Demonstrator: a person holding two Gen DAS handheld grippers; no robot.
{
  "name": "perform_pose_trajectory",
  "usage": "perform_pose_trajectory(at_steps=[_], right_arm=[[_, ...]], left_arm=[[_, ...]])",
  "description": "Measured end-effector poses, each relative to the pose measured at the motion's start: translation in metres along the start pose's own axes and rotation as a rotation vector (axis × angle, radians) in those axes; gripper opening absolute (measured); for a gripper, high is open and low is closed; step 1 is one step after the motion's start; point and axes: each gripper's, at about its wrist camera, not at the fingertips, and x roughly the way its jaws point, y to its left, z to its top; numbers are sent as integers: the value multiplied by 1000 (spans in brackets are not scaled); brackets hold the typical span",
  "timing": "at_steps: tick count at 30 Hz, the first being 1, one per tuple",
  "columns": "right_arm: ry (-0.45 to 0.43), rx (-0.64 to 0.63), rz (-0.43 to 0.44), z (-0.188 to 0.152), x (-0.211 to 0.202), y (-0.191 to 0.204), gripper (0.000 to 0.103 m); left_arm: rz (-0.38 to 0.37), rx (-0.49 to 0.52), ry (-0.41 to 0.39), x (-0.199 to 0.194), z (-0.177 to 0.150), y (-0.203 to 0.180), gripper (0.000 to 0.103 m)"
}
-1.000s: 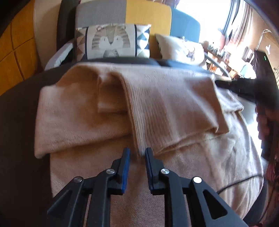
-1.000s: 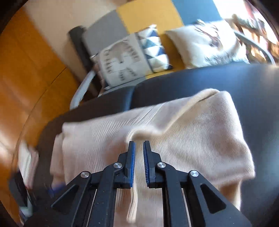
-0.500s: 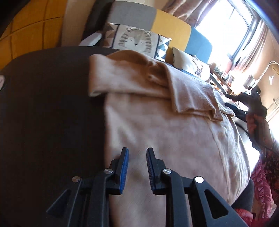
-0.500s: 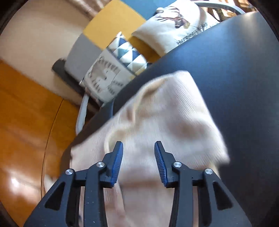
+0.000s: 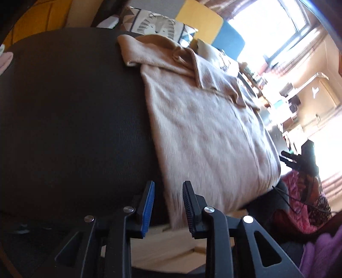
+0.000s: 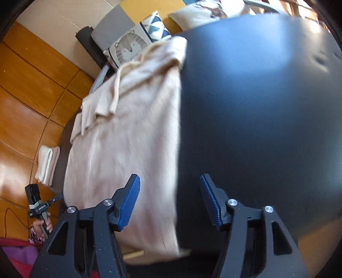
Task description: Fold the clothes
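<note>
Sleeves now lie folded on the sweater [image 5: 205,136]; left gripper [image 5: 167,205] and right gripper [image 6: 168,201], jaws just opened and empty, reach its hem corners at bottom.

One beige sweater [image 6: 128,132] lies on one black table [image 6: 267,107]. Two grippers: the left gripper [image 5: 167,205] near the sweater's left hem corner, the right gripper [image 6: 170,201] over its right edge. Two cushions at the far side: a lion-print cushion [image 6: 132,46] and a deer-print cushion [image 6: 205,10]. At far left, what looks like one stack of folded towels [image 6: 47,164], blurred.
</note>
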Motion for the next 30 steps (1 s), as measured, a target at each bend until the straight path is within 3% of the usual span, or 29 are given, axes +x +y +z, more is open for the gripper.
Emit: perform_pose_trajectory(at_steps=[4,6,8,12,16,19,20,23,24,27,30], right_arm=[[34,-61,77,-29,-12,-1,63],[43,-117,99,-38,-12,5,71],[40,-157,113,-41,-9,12,78],[46,-209,220,-42,4,25,78],[19,-324,189,-46,11,43,78],[-13,-323,209,-47,11,41,77],[-24,-318,212,-48,11,39,69],[-48,-298,195,-48,14,33,26],[-51,-287,184,-47,15,32,20],[-47,-288,175,-47,15,33,20],[8,-285,179,-48,15,36,26]], left_arm=[[-77,29,58,5,-14,1,29],[-121,25,74,11,-16,0,32],[-153,23,79,16,-16,-2,41],[-199,16,54,16,-19,-6,54],[-258,14,68,26,-20,-13,54],[-257,38,75,30,-19,-18,57],[-268,29,73,30,-19,-16,57],[-301,-19,64,33,-19,-9,57],[-301,-31,61,33,-19,-9,57],[-245,-6,47,34,-19,-17,57],[-152,93,53,32,-22,-35,56]])
